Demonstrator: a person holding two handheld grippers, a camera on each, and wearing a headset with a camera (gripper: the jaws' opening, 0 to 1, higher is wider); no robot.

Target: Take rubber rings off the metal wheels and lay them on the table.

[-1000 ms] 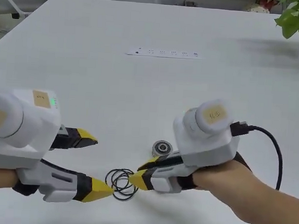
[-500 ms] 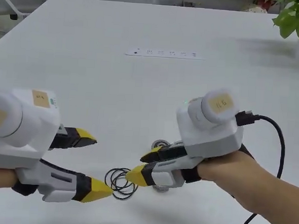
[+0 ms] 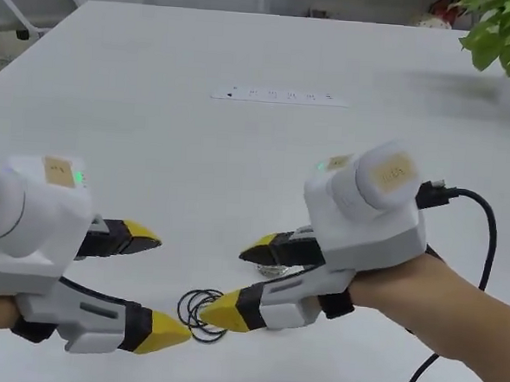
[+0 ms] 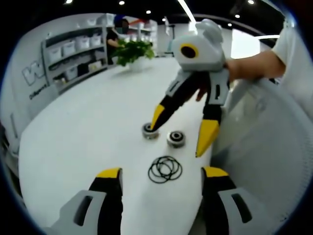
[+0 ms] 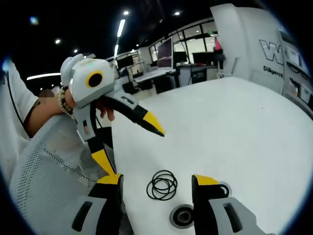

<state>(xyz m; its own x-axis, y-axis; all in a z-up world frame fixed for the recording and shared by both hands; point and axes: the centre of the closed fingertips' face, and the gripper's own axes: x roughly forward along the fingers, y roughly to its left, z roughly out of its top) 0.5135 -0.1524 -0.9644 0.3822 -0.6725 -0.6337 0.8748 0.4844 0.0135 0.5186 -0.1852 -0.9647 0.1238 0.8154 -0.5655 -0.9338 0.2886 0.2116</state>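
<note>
The left gripper [image 3: 167, 285] hung wide open and empty at near left. Just right of it, the rubber rings [image 3: 197, 309] lay piled on the tabletop [image 3: 240, 155]. The right gripper [image 3: 226, 282] had opened from narrow to wide beside them, so that ring seemed delivered; two metal wheels [image 4: 176, 138] sat just beyond.

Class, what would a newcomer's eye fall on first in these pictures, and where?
The yellow-tipped left gripper and right gripper face each other, jaws open, near the white table's front edge. Between them lies a pile of black rubber rings, with two metal wheels beside the right gripper's tips.
</note>
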